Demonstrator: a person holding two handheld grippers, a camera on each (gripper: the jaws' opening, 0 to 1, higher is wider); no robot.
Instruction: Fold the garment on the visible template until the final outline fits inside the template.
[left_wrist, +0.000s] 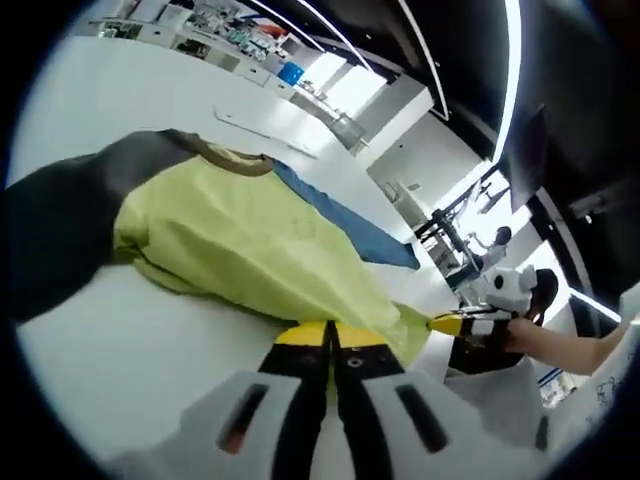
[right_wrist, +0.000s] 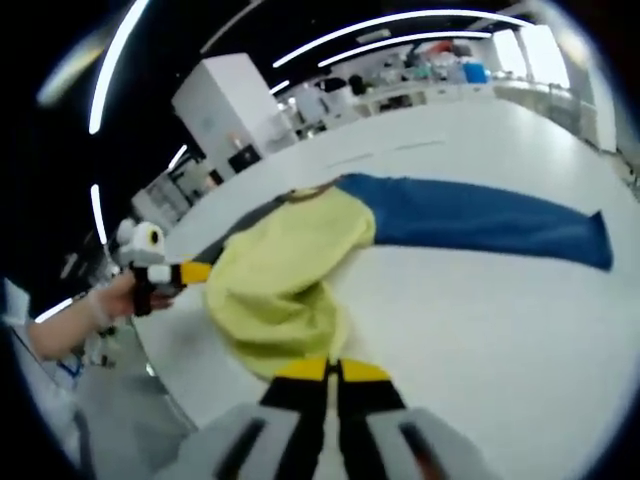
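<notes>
In the left gripper view, a shirt with a yellow-green cloth body, dark grey sleeve, blue sleeve and brown collar (left_wrist: 250, 240) lies spread on the white table (left_wrist: 120, 340). The dark grey sleeve runs off to the left, the blue sleeve to the right. The left gripper (left_wrist: 331, 335) has its yellow-tipped jaws clenched together on the shirt's near hem. At the right edge, the right gripper (left_wrist: 440, 323), held in a person's hand (left_wrist: 545, 343), touches the same hem.

In the right gripper view, the left gripper (right_wrist: 205, 270) meets the yellow-green cloth from the left. The shirt (right_wrist: 290, 270) is bunched, its blue sleeve stretched rightwards over the table (right_wrist: 480, 340). The right gripper (right_wrist: 332, 372) is clamped on the hem.
</notes>
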